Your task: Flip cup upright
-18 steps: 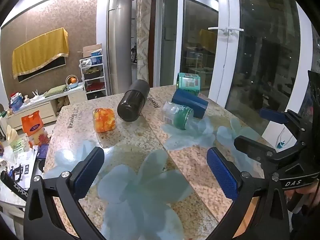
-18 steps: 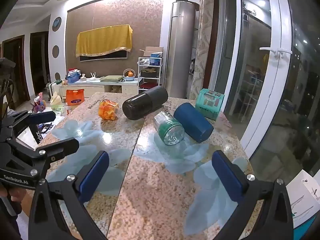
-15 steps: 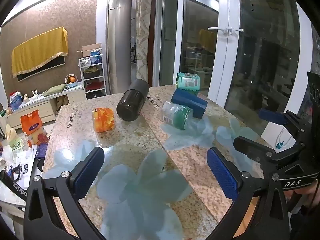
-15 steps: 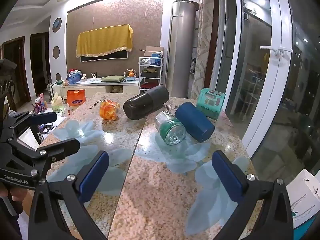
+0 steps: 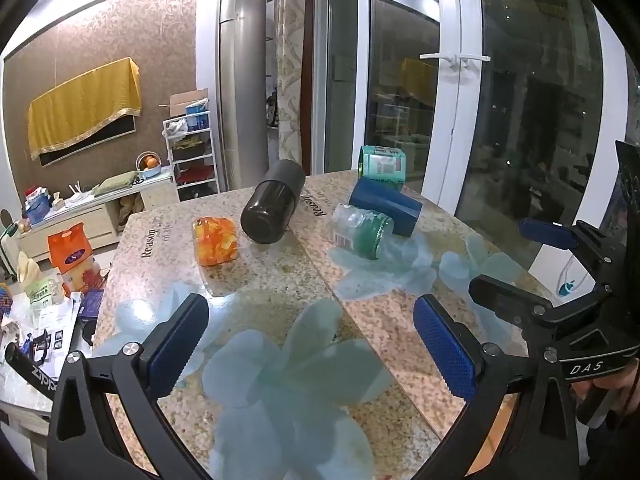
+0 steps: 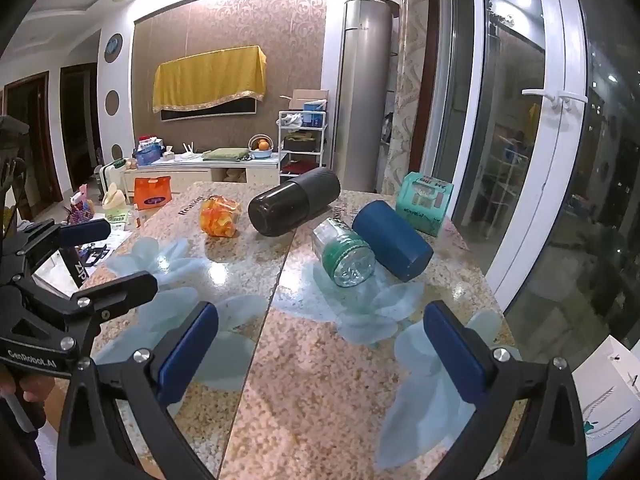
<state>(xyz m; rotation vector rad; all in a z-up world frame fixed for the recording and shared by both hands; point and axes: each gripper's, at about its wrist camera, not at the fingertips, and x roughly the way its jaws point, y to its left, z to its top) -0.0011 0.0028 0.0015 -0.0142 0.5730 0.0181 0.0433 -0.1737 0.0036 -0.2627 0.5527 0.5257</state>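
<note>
The left gripper (image 5: 308, 344) hung above the near part of the speckled granite tabletop with pale blue flower prints (image 5: 280, 280), its two blue-padded fingers (image 5: 444, 350) spread wide apart with nothing between them. The right gripper (image 6: 320, 350) was held alongside it, to its right, likewise spread wide and empty, over the same tabletop (image 6: 304, 380).

Ahead of both tools, well beyond the fingertips, lay the dark blue cylindrical cup (image 5: 386, 206) on its side, straight ahead and slightly right of the left gripper; from the right gripper it sat ahead and a little right of centre (image 6: 394, 246). Touching it on its left lay a clear glass jar with a green band (image 5: 362, 230), also on its side, its base turned toward the right gripper (image 6: 346, 258). Farther ahead and left of the jar lay a black cylindrical flask (image 5: 274, 208) on its side (image 6: 294, 208), and left of that, apart from it, an orange-and-yellow translucent jar (image 5: 215, 241) tipped on the table (image 6: 220, 222). Behind the blue cup, at the far edge of the table, stood a teal printed carton (image 5: 382, 166), just beside the cup (image 6: 424, 208).

In the left wrist view the right gripper's black frame showed at the right edge; in the right wrist view the left gripper's frame showed at the left edge.
</note>
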